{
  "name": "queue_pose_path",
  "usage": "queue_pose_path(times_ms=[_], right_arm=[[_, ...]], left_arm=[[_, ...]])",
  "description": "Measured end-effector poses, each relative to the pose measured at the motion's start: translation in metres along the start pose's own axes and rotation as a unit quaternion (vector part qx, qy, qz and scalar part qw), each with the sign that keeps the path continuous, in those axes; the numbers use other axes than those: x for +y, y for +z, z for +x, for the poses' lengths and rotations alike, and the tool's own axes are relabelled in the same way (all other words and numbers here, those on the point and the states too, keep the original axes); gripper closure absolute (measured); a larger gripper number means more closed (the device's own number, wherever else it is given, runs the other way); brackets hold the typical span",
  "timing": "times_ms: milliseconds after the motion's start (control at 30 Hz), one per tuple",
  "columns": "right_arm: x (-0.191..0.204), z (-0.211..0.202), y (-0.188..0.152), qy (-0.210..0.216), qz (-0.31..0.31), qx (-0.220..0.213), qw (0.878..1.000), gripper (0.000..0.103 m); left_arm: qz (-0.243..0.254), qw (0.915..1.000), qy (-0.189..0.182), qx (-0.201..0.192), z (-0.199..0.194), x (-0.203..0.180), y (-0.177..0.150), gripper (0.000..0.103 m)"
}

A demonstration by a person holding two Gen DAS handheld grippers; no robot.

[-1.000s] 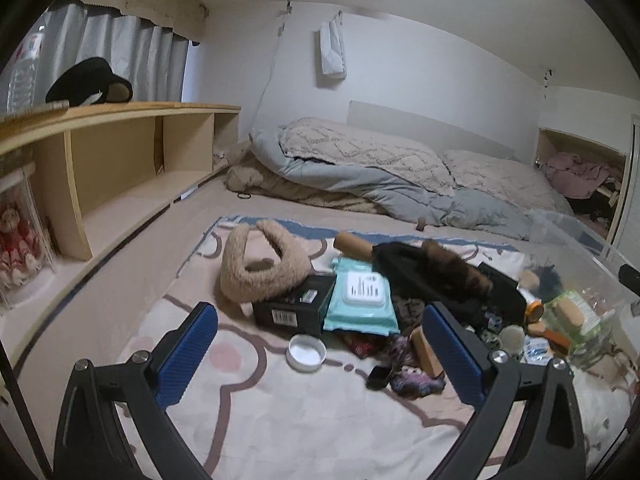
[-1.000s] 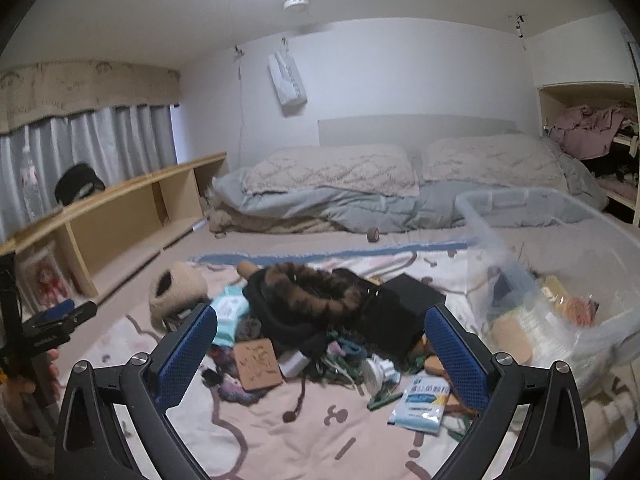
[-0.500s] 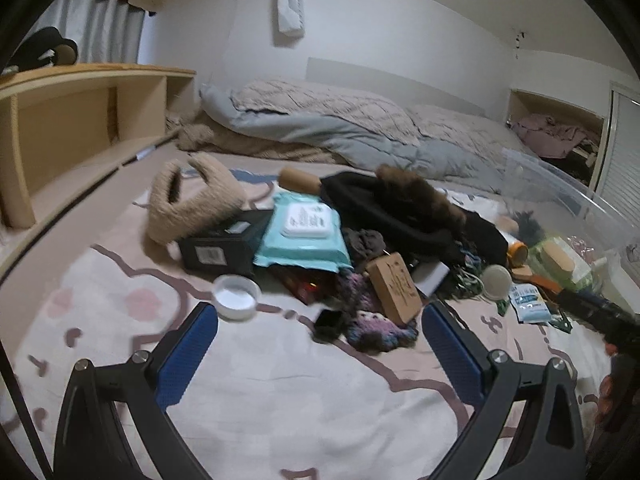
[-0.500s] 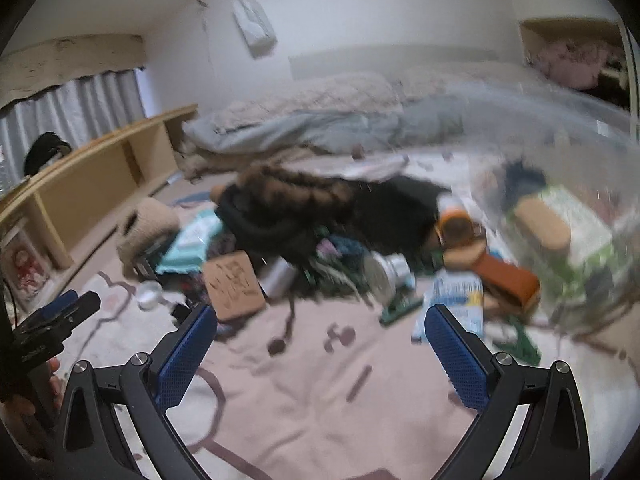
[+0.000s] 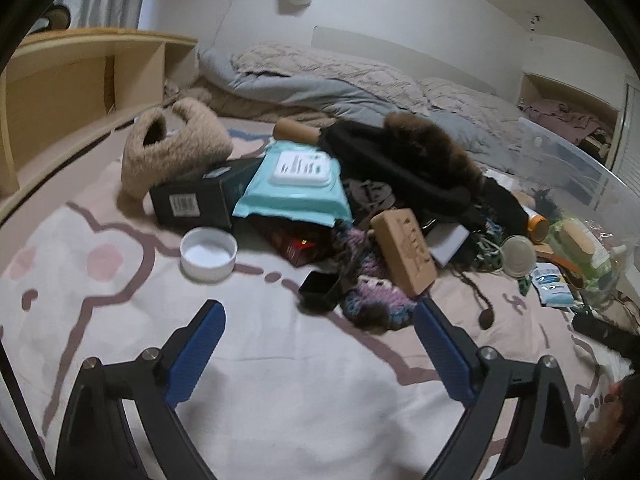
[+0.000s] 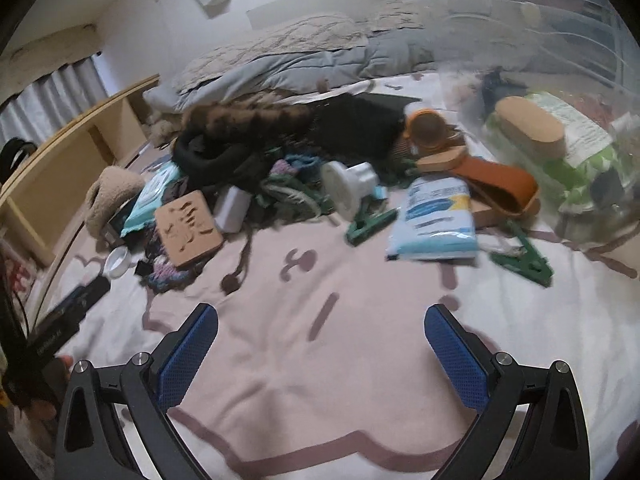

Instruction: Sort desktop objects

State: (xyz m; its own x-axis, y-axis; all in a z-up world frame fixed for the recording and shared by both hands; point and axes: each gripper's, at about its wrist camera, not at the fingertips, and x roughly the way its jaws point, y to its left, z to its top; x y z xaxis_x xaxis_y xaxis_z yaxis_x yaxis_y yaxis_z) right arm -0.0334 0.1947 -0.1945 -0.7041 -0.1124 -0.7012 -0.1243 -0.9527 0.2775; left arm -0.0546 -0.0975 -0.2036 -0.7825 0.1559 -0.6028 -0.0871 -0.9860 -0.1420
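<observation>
A pile of loose objects lies on a pink patterned blanket. In the left wrist view I see a fuzzy beige bag, a black box, a teal wipes pack, a white round lid, a tan embossed block, a knitted purple pouch and a small black case. My left gripper is open and empty, just short of the black case. In the right wrist view a blue-white packet, a white cap and green clips lie ahead of my open, empty right gripper.
A clear plastic bin holding a green pack and a brush stands at the right. A wooden shelf runs along the left. Bedding lies behind the pile. A black fur-trimmed garment tops the pile. The other gripper's body shows at the left edge.
Both grippers have dropped lower and come closer to the pile. The right view has tilted down towards the blanket and swung towards the bin. Both stay open.
</observation>
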Motion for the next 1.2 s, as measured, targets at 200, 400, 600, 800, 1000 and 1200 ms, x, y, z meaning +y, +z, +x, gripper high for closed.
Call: queue_pose_path(times_ms=[200,400,600,800,1000,1200], right_arm=[[-0.021,0.015,0.039,-0.025,0.035,0.0,0.999,0.041],[-0.029,0.043,0.091,-0.045,0.056,-0.003,0.997,0.058],[-0.035,0.089,0.112,-0.053,0.068,0.039,0.995,0.06],[-0.043,0.113,0.088,-0.005,0.107,0.06,0.992,0.06],[-0.019,0.102,0.067,0.003,0.056,0.076,0.996,0.06],[0.002,0.083,0.043,0.005,0.026,0.088,0.996,0.057]], left_arm=[[-0.033,0.999,0.002,0.031,0.013,0.013,-0.012,0.008],[-0.033,0.9986,-0.006,0.04,0.015,0.011,-0.017,0.008],[0.0,0.9989,-0.008,0.046,0.019,-0.002,-0.019,0.008],[0.004,0.9982,-0.014,0.058,0.025,-0.002,-0.02,0.008],[0.002,0.9979,-0.016,0.062,0.026,-0.003,-0.021,0.008],[-0.005,0.9981,-0.026,0.056,0.023,0.0,-0.021,0.008]])
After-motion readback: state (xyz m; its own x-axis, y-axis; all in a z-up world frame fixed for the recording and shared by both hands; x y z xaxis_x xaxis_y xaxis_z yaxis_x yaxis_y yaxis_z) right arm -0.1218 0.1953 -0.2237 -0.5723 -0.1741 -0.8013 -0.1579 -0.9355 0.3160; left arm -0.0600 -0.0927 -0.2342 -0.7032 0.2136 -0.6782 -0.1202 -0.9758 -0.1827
